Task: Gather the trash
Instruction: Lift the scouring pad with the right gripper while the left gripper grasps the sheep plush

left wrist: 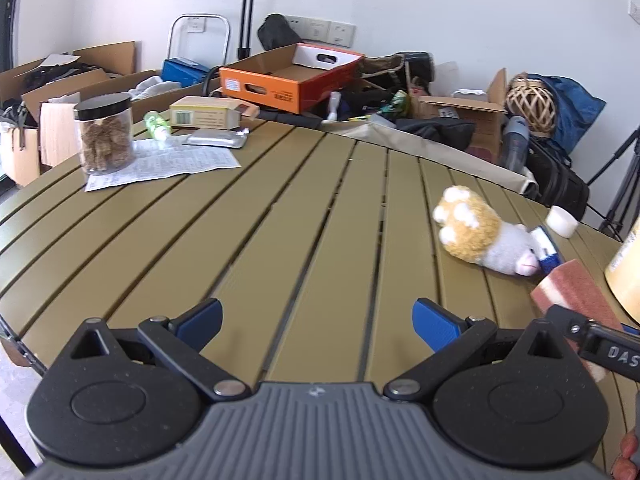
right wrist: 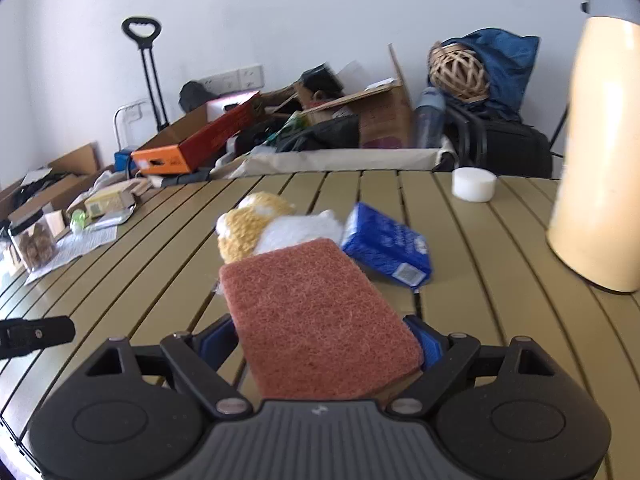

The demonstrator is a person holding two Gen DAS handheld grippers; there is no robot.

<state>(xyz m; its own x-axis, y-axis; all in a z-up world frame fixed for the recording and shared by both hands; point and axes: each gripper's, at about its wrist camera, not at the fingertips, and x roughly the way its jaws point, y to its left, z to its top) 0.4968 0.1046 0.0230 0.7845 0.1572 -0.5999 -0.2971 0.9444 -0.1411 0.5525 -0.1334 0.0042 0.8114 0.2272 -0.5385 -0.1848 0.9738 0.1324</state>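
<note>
My right gripper (right wrist: 322, 338) is shut on a reddish-brown scouring sponge (right wrist: 316, 312), its blue pads pressing on both sides of it. In the left wrist view the same sponge (left wrist: 576, 292) shows at the right edge. Just beyond the sponge lie a yellow-and-white plush toy (right wrist: 256, 224) and a blue packet (right wrist: 386, 246). My left gripper (left wrist: 318, 320) stands open over the slatted olive table (left wrist: 280, 220) with nothing between its fingers. A printed paper sheet (left wrist: 168, 164) and a silver foil pouch (left wrist: 218, 138) lie at the far left.
A tall cream spray bottle (right wrist: 596, 160) stands at the right, with a white round cap (right wrist: 474, 184) behind it. A black-lidded jar (left wrist: 106, 136), a small green bottle (left wrist: 157, 124) and a yellow carton (left wrist: 208, 112) sit far left. Boxes and bags crowd the floor beyond the table.
</note>
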